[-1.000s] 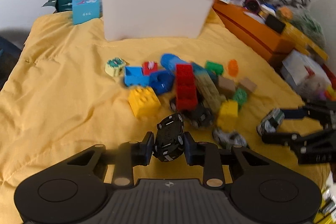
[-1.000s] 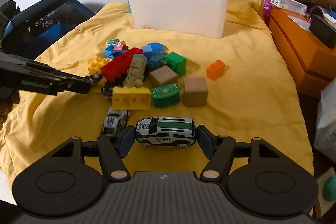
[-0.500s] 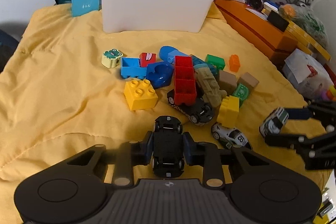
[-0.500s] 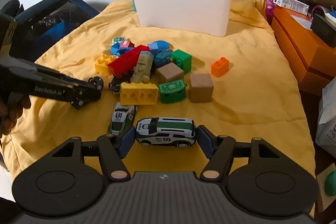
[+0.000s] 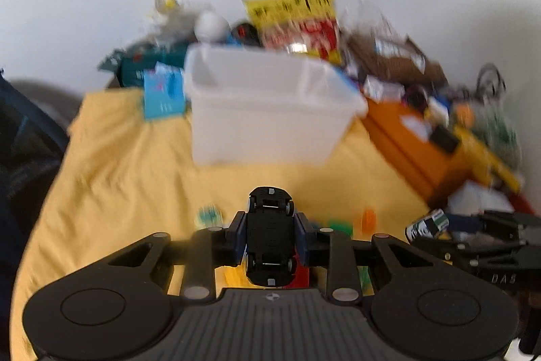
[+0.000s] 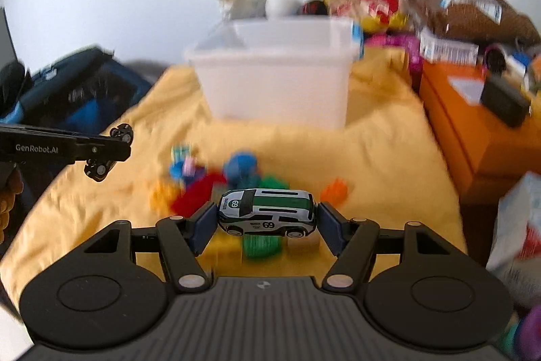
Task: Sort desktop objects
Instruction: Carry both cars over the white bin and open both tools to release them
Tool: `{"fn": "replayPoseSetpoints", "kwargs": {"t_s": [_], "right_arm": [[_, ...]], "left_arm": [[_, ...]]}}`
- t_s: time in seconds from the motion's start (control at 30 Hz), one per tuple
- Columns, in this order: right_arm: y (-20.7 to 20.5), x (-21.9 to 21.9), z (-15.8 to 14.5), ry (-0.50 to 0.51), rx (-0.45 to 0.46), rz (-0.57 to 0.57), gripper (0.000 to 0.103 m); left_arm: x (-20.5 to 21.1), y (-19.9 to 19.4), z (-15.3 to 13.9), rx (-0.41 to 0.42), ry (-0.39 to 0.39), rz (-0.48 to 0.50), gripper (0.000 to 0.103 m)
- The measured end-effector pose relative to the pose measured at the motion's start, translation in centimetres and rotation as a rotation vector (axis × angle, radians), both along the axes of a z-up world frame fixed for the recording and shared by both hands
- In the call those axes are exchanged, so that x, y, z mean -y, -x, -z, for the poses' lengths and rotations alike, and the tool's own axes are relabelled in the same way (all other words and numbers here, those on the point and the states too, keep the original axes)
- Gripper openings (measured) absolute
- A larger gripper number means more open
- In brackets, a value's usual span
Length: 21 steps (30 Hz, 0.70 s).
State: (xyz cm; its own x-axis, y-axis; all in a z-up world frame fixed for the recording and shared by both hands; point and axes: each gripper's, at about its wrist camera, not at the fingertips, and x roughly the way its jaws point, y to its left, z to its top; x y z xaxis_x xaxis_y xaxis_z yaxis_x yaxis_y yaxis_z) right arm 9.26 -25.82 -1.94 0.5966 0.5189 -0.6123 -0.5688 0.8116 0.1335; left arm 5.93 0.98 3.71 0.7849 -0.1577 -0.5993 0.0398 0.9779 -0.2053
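The black toy car (image 5: 269,235) sits belly-up between the pads of my left gripper (image 5: 270,237), nose pointing away from me, pinched by its flanks with the jaws drawn in narrow around it. It hangs clear above the yellow cloth (image 5: 111,158). My left tool tilts forward and down, aimed toward the white plastic bin (image 5: 267,120) that stands further back on the cloth.

In my right gripper (image 6: 267,219) I hold the white-and-green toy car (image 6: 267,215) marked 69, lying crosswise, pressed nose and tail between the pads, so these jaws stand much wider. It too is up off the cloth, with the tool angled downward at the same bin (image 6: 277,83).

From the right wrist view my left gripper (image 6: 101,151) shows side-on at the left edge, the black car's wheels poking out at its tip. Beneath both cars lies the blurred heap of building blocks (image 6: 209,185). An orange box (image 6: 473,124) flanks the cloth on the right; a dark blue bag (image 6: 77,90) lies to the left.
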Motion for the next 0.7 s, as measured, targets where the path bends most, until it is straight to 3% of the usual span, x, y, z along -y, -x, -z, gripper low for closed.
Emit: {"fn": "replayPoseSetpoints", "kwargs": {"t_s": [0.3, 0.7], "right_arm": [[-6.3, -1.2, -7.1, -0.082, 0.083, 0.015, 0.068], [-14.8, -3.6, -11.8, -0.074, 0.065, 0.015, 0.068]], "left_arm": [[-2.0, -6.6, -6.0, 0.039, -0.029, -0.031, 0.033], [-3.7, -14.7, -8.2, -0.047, -0.055, -0.025, 0.033]]}}
